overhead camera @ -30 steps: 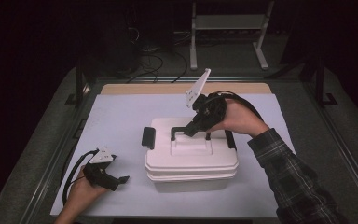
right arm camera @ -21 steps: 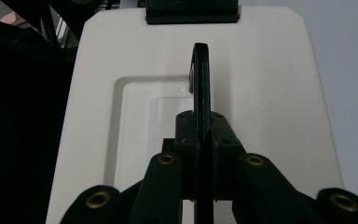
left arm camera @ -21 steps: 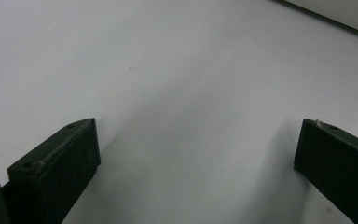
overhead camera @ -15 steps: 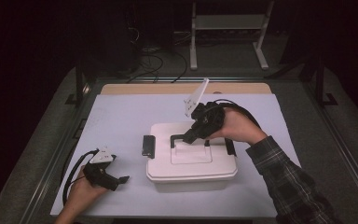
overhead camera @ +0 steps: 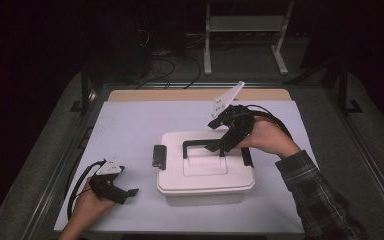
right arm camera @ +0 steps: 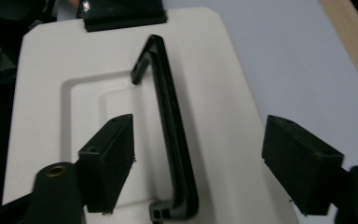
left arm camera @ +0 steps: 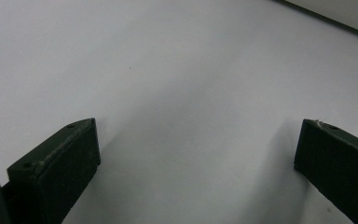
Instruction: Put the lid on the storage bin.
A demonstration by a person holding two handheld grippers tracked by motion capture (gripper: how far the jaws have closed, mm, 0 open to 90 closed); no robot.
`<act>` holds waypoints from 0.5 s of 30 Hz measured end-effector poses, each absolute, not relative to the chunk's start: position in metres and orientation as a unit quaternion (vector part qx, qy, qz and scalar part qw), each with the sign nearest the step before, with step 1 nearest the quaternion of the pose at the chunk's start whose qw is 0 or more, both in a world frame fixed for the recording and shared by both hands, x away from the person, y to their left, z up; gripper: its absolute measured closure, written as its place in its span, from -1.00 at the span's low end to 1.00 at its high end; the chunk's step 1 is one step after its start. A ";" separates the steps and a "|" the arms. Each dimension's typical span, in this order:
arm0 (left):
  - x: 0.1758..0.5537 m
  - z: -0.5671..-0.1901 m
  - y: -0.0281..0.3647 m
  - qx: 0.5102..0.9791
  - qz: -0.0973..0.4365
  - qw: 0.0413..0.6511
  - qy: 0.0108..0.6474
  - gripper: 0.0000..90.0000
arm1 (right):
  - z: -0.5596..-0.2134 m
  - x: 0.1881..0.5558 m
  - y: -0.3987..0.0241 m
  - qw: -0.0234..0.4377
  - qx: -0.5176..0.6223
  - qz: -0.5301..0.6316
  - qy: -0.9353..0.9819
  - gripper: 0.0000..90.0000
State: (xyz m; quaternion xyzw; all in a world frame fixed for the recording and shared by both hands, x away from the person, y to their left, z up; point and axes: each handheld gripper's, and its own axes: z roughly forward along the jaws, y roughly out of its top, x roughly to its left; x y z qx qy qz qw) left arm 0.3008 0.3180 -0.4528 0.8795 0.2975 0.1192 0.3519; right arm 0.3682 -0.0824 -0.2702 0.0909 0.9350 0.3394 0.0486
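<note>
My landmark is the white box, which sits near the middle of the table on the pale sheet.

Well to the left of the box and a little nearer me, my left claw rests low on the sheet with its tips pointing toward the box. In the left gripper view its jaws stand wide apart over bare sheet, with nothing between them. I judge it idle for this step.

On the box's left end a black latch lies against the lid. Across the top of the lid runs the black handle, standing up from its recess.

Over the right part of the lid, my right claw hangs at the handle. Its jaws have just been opening. In the right gripper view they stand wide, one on each side of the handle bar, and neither pad presses on it. So the handle is between the jaws but not held.

I read this as the let-go that follows setting the box down: the box sits flat on the table and the grip is off. The next move, as I judge it, calls for lifting the right claw straight up off the handle without snagging the bar. If the lid is to come open, the latch on the left end and its twin on the right end want attention next.
</note>
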 end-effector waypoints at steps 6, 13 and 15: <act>0.301 -0.453 0.318 0.880 0.119 0.352 0.297 -1.00 | -0.272 0.365 -0.108 0.071 0.127 0.353 0.924 -0.62; 0.301 -0.453 0.318 0.880 0.119 0.352 0.297 -1.00 | -0.276 0.357 -0.133 0.098 0.164 0.361 0.913 -0.69; 0.301 -0.453 0.318 0.879 0.119 0.352 0.297 -1.00 | -0.278 0.355 -0.144 0.103 0.175 0.371 0.906 -0.69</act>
